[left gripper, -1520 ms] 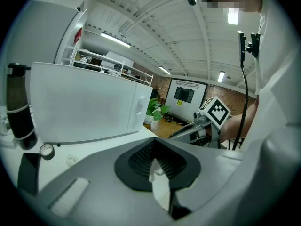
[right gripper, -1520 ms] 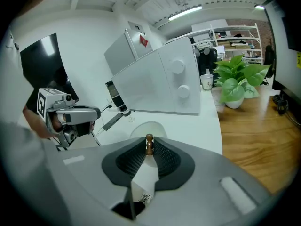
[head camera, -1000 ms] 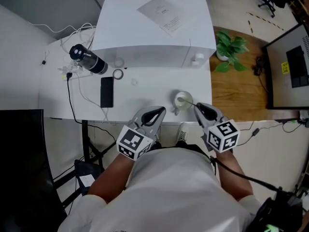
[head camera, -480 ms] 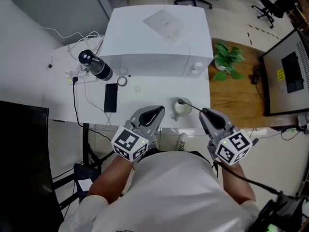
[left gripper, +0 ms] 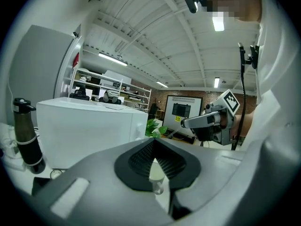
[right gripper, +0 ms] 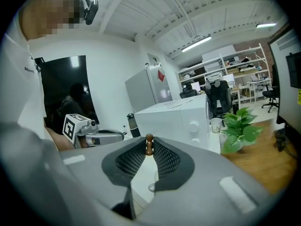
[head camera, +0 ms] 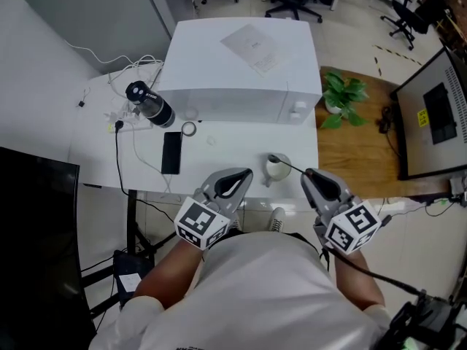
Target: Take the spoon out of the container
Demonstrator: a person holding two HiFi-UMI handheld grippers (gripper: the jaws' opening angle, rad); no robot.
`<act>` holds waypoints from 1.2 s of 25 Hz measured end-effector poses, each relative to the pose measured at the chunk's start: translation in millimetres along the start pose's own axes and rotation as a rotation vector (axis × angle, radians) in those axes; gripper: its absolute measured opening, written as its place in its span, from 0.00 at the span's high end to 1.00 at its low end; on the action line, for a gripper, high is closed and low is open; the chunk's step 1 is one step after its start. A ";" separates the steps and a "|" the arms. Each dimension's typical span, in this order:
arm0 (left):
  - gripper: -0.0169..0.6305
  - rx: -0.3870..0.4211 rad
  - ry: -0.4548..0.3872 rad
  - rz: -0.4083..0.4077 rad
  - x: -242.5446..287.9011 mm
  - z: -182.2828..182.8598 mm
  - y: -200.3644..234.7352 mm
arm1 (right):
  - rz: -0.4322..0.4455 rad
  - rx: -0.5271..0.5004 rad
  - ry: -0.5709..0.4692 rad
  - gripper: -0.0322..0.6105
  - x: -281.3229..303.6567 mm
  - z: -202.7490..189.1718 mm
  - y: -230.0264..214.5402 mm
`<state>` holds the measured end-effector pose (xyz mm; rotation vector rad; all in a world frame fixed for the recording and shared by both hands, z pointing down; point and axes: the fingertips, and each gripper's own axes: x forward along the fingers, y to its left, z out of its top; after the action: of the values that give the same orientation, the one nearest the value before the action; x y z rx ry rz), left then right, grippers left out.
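A small white cup (head camera: 277, 168) stands near the front edge of the white table (head camera: 233, 159). A thin dark spoon (head camera: 290, 165) slants from over the cup's mouth to my right gripper (head camera: 309, 174), which is shut on its handle. In the right gripper view the brown beaded handle end (right gripper: 149, 139) sticks up between the pads of the right gripper (right gripper: 149, 150). I cannot tell whether the spoon's bowl is still inside the cup. My left gripper (head camera: 237, 176) hovers at the table's front edge, left of the cup, shut and empty. Past the left gripper (left gripper: 153, 142) the cup (left gripper: 155, 179) shows.
A large white box-shaped appliance (head camera: 241, 71) with a paper sheet (head camera: 252, 46) on top fills the back of the table. A black bottle (head camera: 149, 103), cables, a tape roll (head camera: 190, 128) and a black phone (head camera: 171, 152) lie at the left. A potted plant (head camera: 343, 97) stands on the floor at the right.
Both grippers have drawn back toward the table's front edge, and the right one has drawn the spoon handle back and to the right. The head view has shifted, so the table sits lower in it.
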<state>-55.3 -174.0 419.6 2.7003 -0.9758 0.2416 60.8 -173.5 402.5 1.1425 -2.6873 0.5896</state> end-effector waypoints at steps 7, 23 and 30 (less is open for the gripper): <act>0.97 0.008 -0.004 -0.024 -3.8 2.9 6.8 | -0.043 0.004 -0.017 0.86 3.8 3.5 2.9; 0.97 0.021 0.001 -0.141 -42.1 -14.1 9.7 | -0.192 0.027 -0.085 0.86 -4.9 -3.3 45.8; 0.97 0.016 -0.007 -0.068 -60.2 -22.5 -9.1 | -0.147 -0.012 -0.109 0.86 -25.8 2.6 50.2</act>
<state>-96.7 -124.3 424.8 2.7443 -0.8858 0.2274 42.7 -126.0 377.8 1.3925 -2.6602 0.5011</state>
